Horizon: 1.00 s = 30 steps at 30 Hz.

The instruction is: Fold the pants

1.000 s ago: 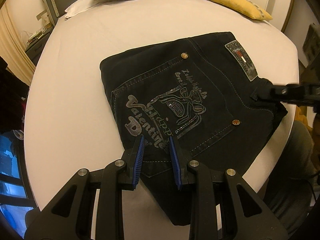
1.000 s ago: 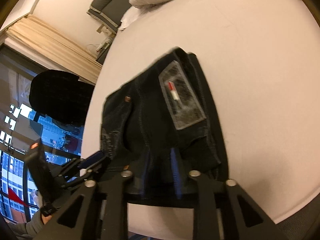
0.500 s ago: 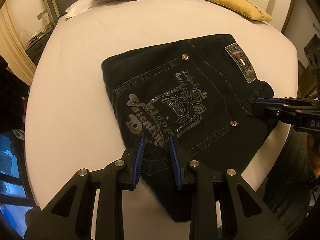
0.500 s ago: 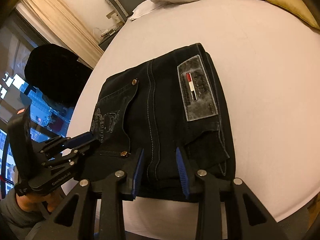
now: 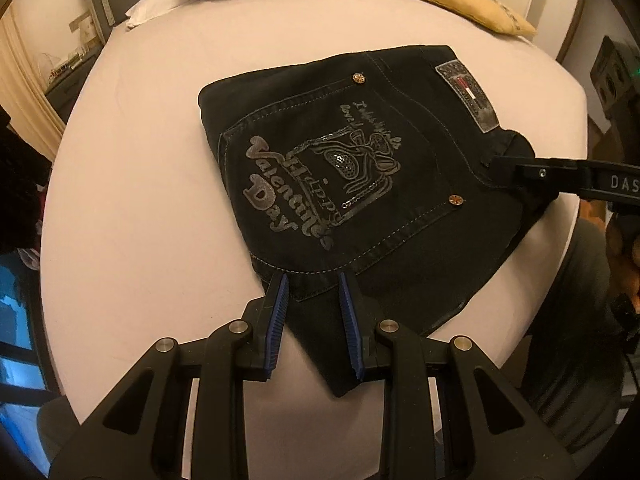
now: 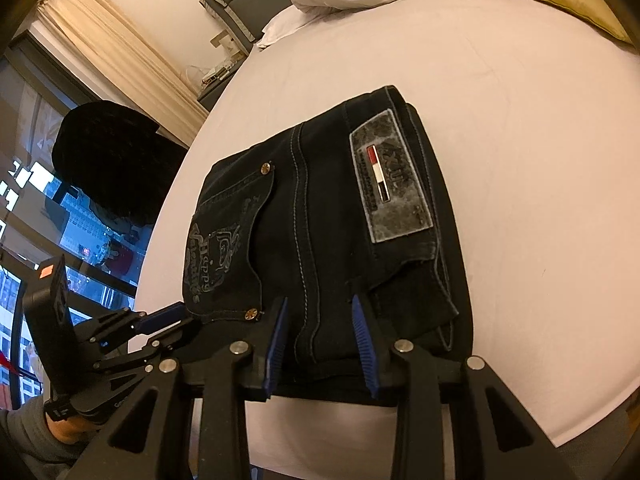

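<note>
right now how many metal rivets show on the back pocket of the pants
2: one rivet at the pocket corner farther from the camera, one rivet at the corner nearer the right hand-held gripper. Others may be hidden in the folds.

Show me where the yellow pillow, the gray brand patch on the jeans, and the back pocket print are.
yellow pillow [image 5: 476, 8], left wrist view, middle of the cushion.
gray brand patch [image 6: 394, 186], right wrist view, center of the patch beside the striped tab.
back pocket print [image 5: 320, 188], left wrist view, middle of the lettering and bow design.

A home bedroom: bed [image 5: 160, 160] with pillows [image 5: 476, 12], headboard [image 6: 236, 4], curtains [image 6: 120, 48].
</note>
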Available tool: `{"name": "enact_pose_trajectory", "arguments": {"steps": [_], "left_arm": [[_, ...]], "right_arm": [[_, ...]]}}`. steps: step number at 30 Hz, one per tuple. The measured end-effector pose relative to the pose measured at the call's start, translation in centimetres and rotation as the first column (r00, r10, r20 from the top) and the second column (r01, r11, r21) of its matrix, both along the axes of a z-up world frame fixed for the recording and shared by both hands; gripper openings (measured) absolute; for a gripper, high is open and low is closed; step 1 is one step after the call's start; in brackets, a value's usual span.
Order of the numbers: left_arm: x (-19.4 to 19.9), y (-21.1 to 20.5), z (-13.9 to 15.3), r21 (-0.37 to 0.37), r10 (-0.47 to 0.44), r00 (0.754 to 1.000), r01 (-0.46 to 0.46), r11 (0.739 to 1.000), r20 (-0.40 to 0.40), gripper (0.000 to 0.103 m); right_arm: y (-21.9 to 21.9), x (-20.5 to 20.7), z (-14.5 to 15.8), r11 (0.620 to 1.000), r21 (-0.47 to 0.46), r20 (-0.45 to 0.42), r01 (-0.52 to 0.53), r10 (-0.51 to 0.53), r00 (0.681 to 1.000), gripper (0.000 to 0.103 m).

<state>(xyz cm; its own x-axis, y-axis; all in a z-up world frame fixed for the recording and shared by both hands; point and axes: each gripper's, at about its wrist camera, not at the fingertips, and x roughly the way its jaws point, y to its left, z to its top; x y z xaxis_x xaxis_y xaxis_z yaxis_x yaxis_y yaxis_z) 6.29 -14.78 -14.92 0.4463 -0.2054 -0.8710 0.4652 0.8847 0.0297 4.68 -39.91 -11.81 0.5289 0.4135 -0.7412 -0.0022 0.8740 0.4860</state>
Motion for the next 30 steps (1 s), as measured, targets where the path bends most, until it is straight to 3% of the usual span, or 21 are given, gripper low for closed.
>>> {"name": "enact_pose_trajectory", "arguments": {"steps": [3,6,8,12,15,17,21,22,23,24,25,26,28,30], "left_arm": [[-0.3,0.3,1.5,-0.006,0.005,1.0,-0.005,1.0,0.007,0.026],[-0.2,1.1,4.8,-0.039,0.028,0.995,-0.024,0.999,0.095,0.026],[1.5,1.3,5.7,-0.048,0.031,0.993,-0.026,0.999,0.118,0.028],[6.8,0.8,2.8,-0.039,0.057,0.998,-0.056,0.998,0.029,0.028],[9.2,-0.4,-0.1,-0.018,0.053,0.998,-0.053,0.998,-0.025,0.029],[9.0,-1.2,-0.8,0.008,0.044,0.999,-0.044,0.999,0.001,0.029],[8.1,-1.2,-0.3,0.02,0.037,0.999,-0.037,0.999,0.039,0.031],[7.6,-0.8,0.5,0.006,0.043,0.998,-0.044,0.999,0.051,0.04],[7.2,-0.5,1.2,-0.008,0.048,0.997,-0.048,0.999,0.063,0.048],[6.6,0.1,2.1,-0.029,0.063,0.994,-0.061,0.998,0.09,0.068],[6.0,0.8,2.8,-0.053,0.081,0.989,-0.075,0.996,0.12,0.092],[5.7,1.5,3.2,-0.075,0.098,0.986,-0.089,0.993,0.137,0.1],[5.5,3.1,3.5,-0.147,0.125,0.985,-0.107,0.983,0.121,0.103],[6.4,4.3,2.3,-0.214,0.134,0.991,-0.132,0.968,-0.006,0.103]], "right_arm": [[-0.4,-0.3,1.0,1.0,0.014,0.006,0.007,-0.007,1.0,0.036],[-1.0,-0.9,2.8,1.0,0.027,0.066,0.0,-0.002,0.998,0.046],[-1.4,-0.7,3.3,1.0,0.027,0.082,0.002,-0.004,0.997,0.046],[-2.0,0.6,2.6,1.0,0.005,0.064,0.019,-0.02,0.998,0.046],[-2.1,1.3,0.5,1.0,-0.02,0.006,0.012,-0.012,1.0,0.051],[-2.0,1.2,0.4,0.999,-0.035,0.024,-0.007,0.007,1.0,0.051],[-3.1,1.1,2.5,1.0,0.021,0.065,-0.014,0.013,0.998,0.056],[-4.0,1.0,3.5,1.0,0.024,0.095,-0.003,0.001,0.995,0.058],[-4.7,1.1,4.1,1.0,0.023,0.112,0.01,-0.013,0.994,0.067],[-5.6,1.3,4.3,0.999,0.026,0.117,0.025,-0.028,0.993,0.076],[-6.4,1.7,4.3,0.999,0.035,0.112,0.037,-0.04,0.993,0.079],[-7.5,2.5,3.8,0.998,0.052,0.083,0.043,-0.047,0.995,0.079],[-8.5,3.9,2.4,0.994,0.103,0.025,0.029,-0.032,0.999,0.079],[-9.3,5.5,0.4,0.986,0.162,-0.037,0.03,-0.024,0.999,0.077]]}}
